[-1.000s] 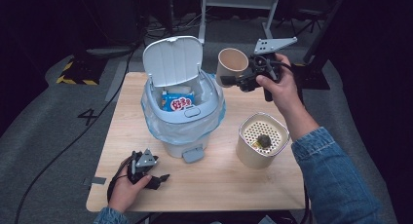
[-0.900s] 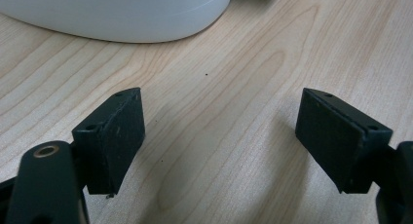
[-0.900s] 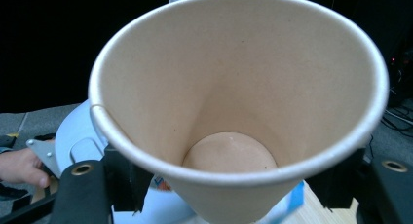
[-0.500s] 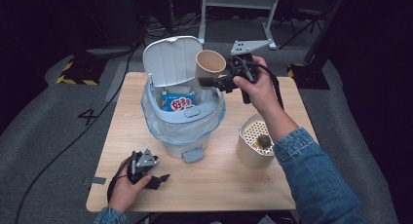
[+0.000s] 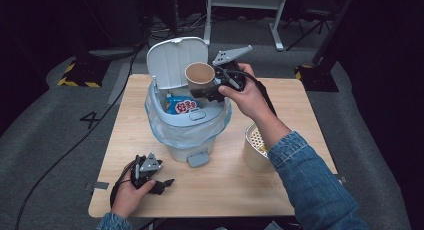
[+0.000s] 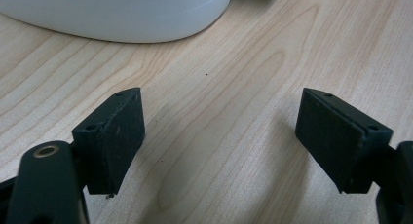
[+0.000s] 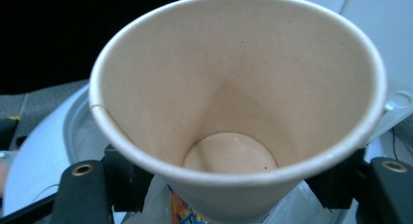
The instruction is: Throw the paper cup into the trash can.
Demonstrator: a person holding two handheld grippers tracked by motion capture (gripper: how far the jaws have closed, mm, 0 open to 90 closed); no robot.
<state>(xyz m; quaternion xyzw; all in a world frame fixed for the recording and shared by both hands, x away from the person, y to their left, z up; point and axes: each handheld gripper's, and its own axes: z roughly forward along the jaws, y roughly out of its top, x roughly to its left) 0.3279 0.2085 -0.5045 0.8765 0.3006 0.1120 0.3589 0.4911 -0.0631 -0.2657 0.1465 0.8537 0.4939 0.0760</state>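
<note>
- High view: my right tongs (image 5: pixel 202 91) grip the paper cup (image 5: pixel 200 76) above the open bin (image 5: pixel 187 135), at the counter's (image 5: pixel 300 105) far side.
- My left tongs (image 5: pixel 161 182) rest wide open, holding nothing, on the near left counter.

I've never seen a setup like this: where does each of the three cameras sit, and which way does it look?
High view: above the table, looking forward and down; both forearms and hands show.
Left gripper view: on the left gripper, facing bare wood; its open jaws show.
Right gripper view: on the right gripper, facing into the paper cup.
Shared: cup and bin.
</note>
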